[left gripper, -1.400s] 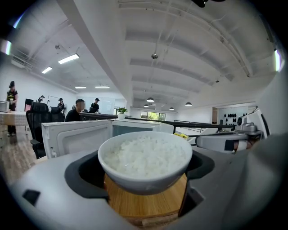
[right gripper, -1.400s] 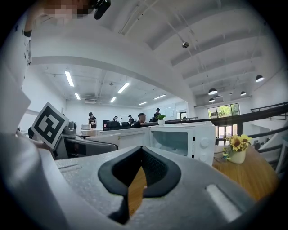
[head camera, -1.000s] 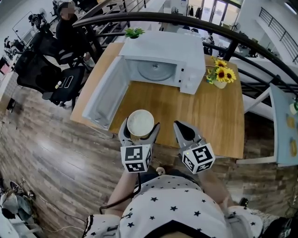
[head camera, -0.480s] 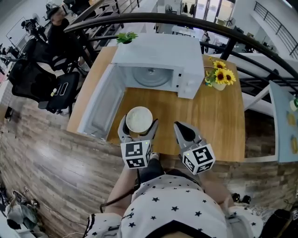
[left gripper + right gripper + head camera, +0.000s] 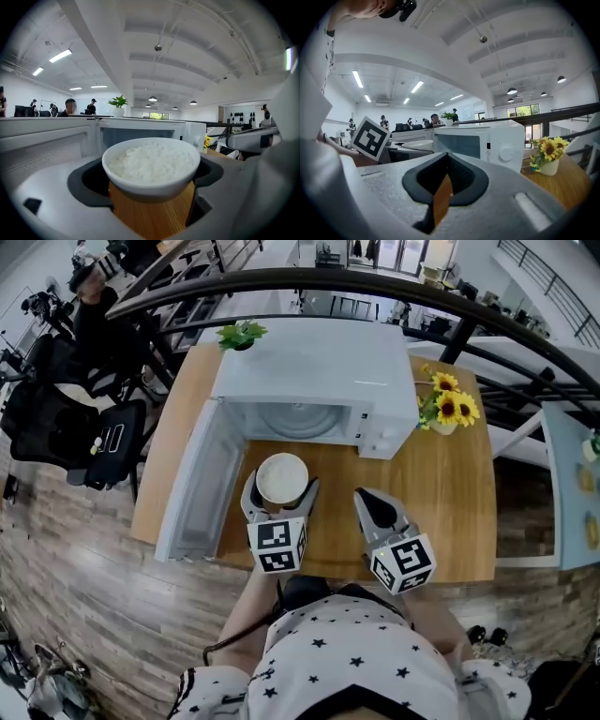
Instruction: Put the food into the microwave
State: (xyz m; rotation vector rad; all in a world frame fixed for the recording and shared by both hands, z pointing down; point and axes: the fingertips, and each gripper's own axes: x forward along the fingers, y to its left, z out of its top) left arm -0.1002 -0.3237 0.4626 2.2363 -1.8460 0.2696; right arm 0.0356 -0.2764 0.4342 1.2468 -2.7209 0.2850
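Left gripper view: left hand-held gripper (image 5: 151, 182) clasps rice bowl (image 5: 151, 164) before microwave (image 5: 196, 133).

No word, brand or number can be read. The cube (image 5: 277, 546) on the left tongs (image 5: 279, 486) and the cube (image 5: 402, 562) on the right tongs (image 5: 362, 495) bear only black-and-white square marker patterns. Small marks on the microwave (image 5: 487, 143) panel are too tiny to read.
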